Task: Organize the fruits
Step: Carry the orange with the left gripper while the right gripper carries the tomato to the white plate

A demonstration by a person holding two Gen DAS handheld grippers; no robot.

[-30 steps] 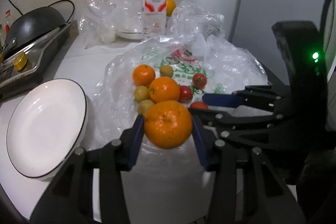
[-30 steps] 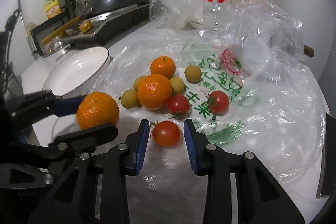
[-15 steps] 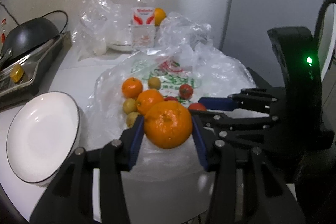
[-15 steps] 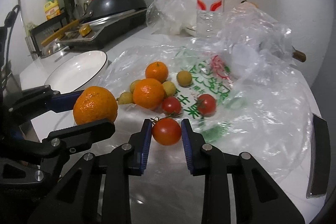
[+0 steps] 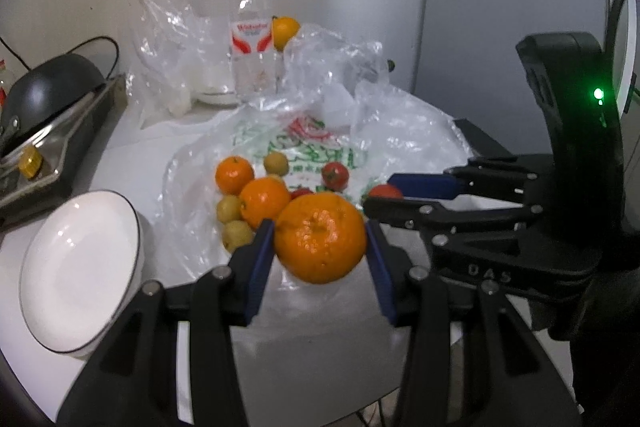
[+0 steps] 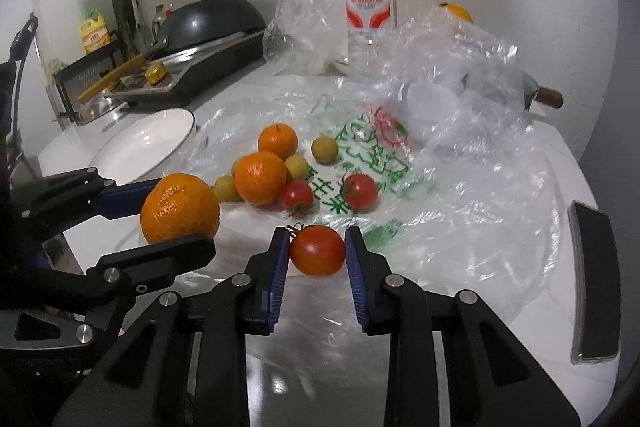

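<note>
My left gripper is shut on a large orange and holds it above the table; the same orange shows at the left of the right wrist view. A red tomato sits pinched between the blue pads of my right gripper, lifted off the plastic. On the spread plastic bag lie two smaller oranges, several yellow-green fruits and two more tomatoes. White plates are stacked to the left of the fruit.
A water bottle and crumpled clear bags stand at the back, with another orange behind them. A black wok on a cooker sits at the back left. A phone lies near the table's right edge.
My right gripper has shut on the tomato and lifted it off the bag. Both grippers have drawn back and up from the fruit pile, each carrying its fruit.
</note>
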